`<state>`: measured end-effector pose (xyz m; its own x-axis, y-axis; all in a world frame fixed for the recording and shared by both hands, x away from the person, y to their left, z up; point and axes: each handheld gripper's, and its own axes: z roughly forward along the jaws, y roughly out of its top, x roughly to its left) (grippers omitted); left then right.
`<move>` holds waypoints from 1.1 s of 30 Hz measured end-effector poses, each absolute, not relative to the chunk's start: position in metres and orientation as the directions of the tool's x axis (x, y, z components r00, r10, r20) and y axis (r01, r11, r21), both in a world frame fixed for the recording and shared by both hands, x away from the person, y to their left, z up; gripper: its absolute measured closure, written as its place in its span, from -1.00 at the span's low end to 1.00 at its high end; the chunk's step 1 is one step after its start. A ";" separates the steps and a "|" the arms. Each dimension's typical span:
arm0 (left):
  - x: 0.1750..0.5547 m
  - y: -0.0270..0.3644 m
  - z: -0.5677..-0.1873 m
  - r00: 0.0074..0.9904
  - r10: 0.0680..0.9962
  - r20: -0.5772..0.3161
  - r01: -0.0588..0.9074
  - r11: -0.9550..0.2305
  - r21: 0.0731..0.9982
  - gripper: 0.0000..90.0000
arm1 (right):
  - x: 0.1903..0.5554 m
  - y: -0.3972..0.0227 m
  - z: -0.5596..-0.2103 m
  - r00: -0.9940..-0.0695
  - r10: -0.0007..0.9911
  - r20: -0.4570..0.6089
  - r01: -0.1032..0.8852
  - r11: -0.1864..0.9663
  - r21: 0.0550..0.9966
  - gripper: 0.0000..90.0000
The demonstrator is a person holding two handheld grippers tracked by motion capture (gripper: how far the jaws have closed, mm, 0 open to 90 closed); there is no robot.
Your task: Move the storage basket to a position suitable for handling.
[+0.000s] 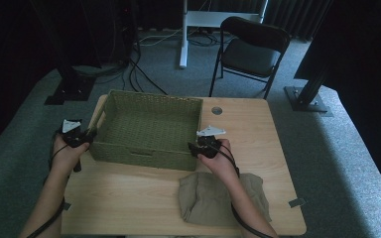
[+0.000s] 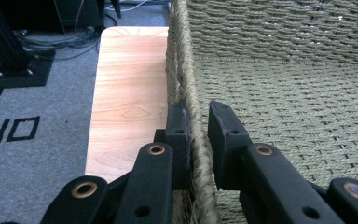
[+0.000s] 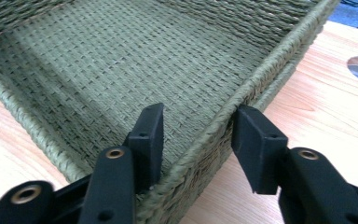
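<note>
A green woven basket [image 1: 151, 95] stands on the wooden table [image 1: 129, 198], left of centre. My left gripper [image 1: 90, 135] is at the basket's left wall near the front. In the left gripper view its jaws [image 2: 198, 109] are pinched on the braided rim [image 2: 182, 56], one outside and one inside. My right gripper [image 1: 194, 148] is at the basket's front right corner. In the right gripper view it [image 3: 200, 116] stands open astride the right rim [image 3: 279, 51], with its jaws apart from the wall. The basket holds nothing.
A folded khaki cloth [image 1: 203, 196] lies at the table's front, partly under the right forearm. A round cable hole [image 1: 217, 110] sits behind the right gripper. A black folding chair [image 1: 250, 49] and dark frame posts stand beyond the table on grey carpet.
</note>
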<state>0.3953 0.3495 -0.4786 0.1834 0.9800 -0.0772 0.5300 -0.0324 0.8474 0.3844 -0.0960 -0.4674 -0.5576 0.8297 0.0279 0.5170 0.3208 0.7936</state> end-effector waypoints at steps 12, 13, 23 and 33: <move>0.380 0.322 -0.481 0.132 0.988 -0.083 0.519 0.002 0.855 0.77 | 0.389 -0.113 -0.469 -0.482 0.876 0.030 0.546 0.274 0.792 0.45; 0.380 0.320 -0.481 0.136 0.987 -0.087 0.514 0.005 0.858 0.75 | 0.390 -0.114 -0.469 -0.473 0.880 0.032 0.549 0.267 0.792 0.46; 0.376 0.293 -0.481 0.140 0.986 -0.092 0.524 0.004 0.852 0.70 | 0.393 -0.134 -0.470 -0.412 0.911 0.018 0.556 0.236 0.797 0.59; 0.376 0.264 -0.480 0.154 0.984 -0.092 0.531 -0.004 0.847 0.68 | 0.393 -0.161 -0.471 -0.362 0.932 0.015 0.559 0.205 0.804 0.66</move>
<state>0.3760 0.2640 -0.4804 0.1541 0.9837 -0.0923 0.5314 -0.0037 0.8471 0.3933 -0.1609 -0.4710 -0.3621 0.9320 0.0145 0.5587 0.2045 0.8037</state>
